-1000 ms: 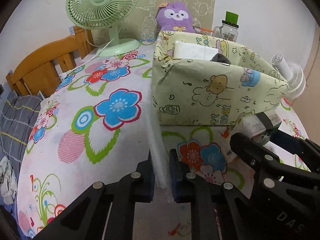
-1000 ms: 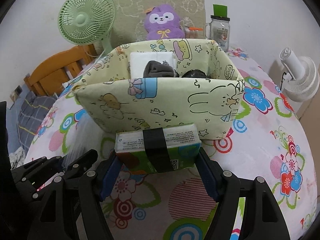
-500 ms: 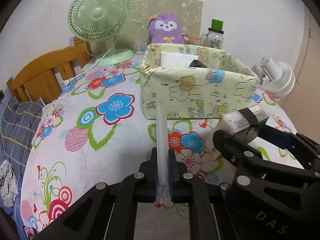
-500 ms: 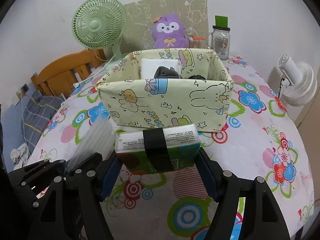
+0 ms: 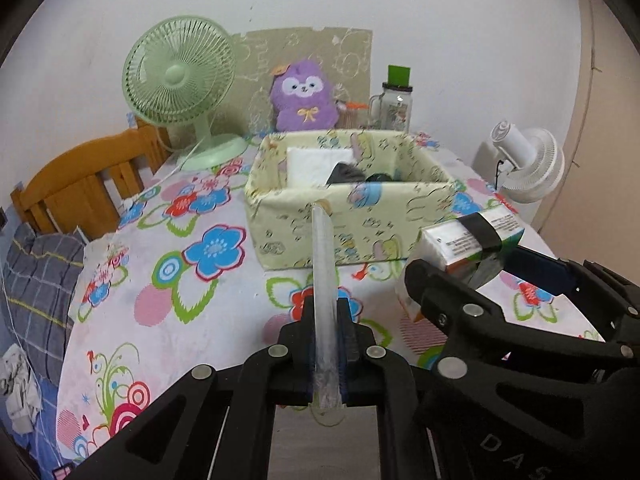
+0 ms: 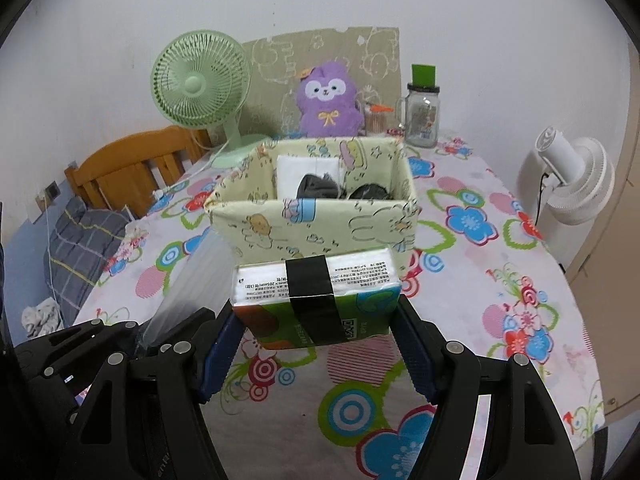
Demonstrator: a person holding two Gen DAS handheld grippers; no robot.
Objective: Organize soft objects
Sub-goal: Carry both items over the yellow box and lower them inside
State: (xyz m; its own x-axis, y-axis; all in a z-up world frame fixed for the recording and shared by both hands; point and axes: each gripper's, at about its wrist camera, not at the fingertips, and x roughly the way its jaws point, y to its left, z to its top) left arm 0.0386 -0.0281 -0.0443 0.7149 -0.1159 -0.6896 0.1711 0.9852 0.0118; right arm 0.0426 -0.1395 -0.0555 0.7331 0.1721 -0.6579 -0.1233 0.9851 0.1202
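Observation:
My left gripper is shut on a thin clear plastic packet, seen edge-on and held up off the table; the same packet shows flat in the right wrist view. My right gripper is shut on a tissue pack banded with black tape, also lifted; the tissue pack appears at the right of the left wrist view. Ahead of both stands a pale yellow cartoon-print fabric box, holding a white pack and dark soft items.
A floral tablecloth covers the table. At the back stand a green fan, a purple plush and a glass jar. A white fan sits at the right edge, a wooden chair at the left.
Both grippers rose and drew back from the fabric box with their loads. The clear packet came off the table in the left gripper. The box looks smaller and more of its inside shows.

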